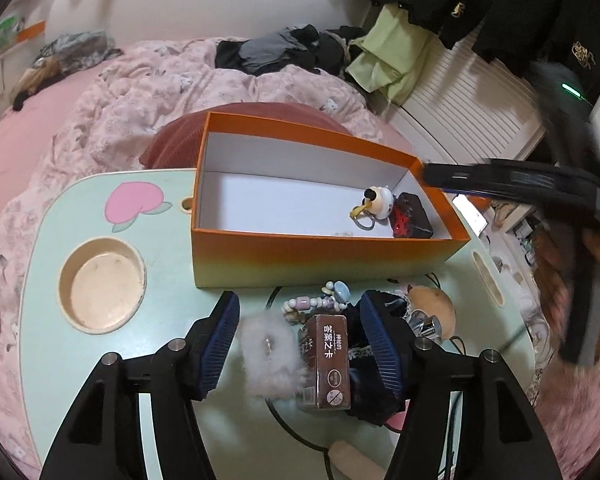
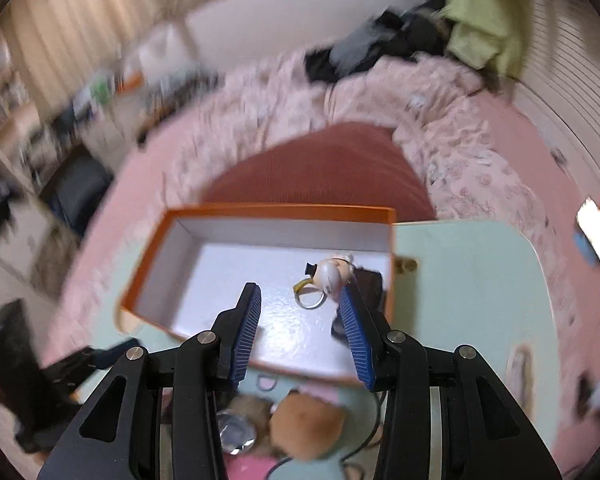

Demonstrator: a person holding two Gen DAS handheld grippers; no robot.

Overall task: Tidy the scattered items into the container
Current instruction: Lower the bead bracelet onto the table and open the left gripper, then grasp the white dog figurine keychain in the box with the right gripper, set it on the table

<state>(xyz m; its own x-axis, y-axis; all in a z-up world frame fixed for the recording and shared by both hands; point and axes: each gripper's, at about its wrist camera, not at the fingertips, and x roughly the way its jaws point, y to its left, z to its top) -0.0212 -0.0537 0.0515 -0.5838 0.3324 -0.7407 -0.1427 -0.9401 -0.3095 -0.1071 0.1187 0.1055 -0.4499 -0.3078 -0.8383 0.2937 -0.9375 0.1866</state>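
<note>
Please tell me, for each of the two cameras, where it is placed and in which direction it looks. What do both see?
Left wrist: sits on the left gripper, looking down at the brown card box and white fluffy item between its open fingers; the blurred right gripper shows.
Right wrist: sits on the right gripper, looking down into the orange box; its own open fingers show.
Shared: orange box, duck keychain, green table, pink bedding.

Box [image 1: 324, 254] on a small table [image 1: 168, 280], keyring toy [image 1: 376, 202] inside it, card pack [image 1: 330, 360] and bracelet [image 1: 308, 306] in front, bed [image 1: 140, 92] behind
</note>
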